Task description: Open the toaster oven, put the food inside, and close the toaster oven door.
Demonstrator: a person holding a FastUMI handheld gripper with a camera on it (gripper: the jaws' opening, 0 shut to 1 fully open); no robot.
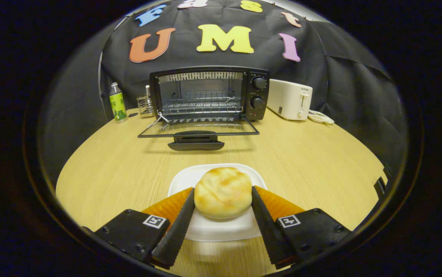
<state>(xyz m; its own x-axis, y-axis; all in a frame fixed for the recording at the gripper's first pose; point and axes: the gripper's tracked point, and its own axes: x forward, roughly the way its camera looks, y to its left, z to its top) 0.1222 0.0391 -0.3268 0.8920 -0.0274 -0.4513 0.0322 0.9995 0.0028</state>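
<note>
Pale wood-grain counter (301, 161) fills the booth floor of this scene, and on it, nearest the camera, a golden-brown bun (223, 192) sits on a small white plate (221, 229). The bun looks soft, light and airy, with a smooth glazed crust, so I judge it will dent or tear under a hard squeeze and could slip if pinched high on its dome; the widest part of its flanks, low near the plate, looks like the best hold, taken with only enough pressure to lift. The gripper (223, 204) straddles it, one finger along each side, the jaws spread about as wide as the bun, each touching or nearly touching its flank; whether they press yet I cannot tell. Beyond the plate, across a stretch of bare counter, the toaster oven (209, 94) stands with its glass door (197, 132) folded down flat, handle toward the camera, and a wire rack (201, 105) showing inside, ready to receive food. A bottle (117, 103) and a small metal holder (145, 104) stand on one side of it, a white toaster (290, 99) on the other.
</note>
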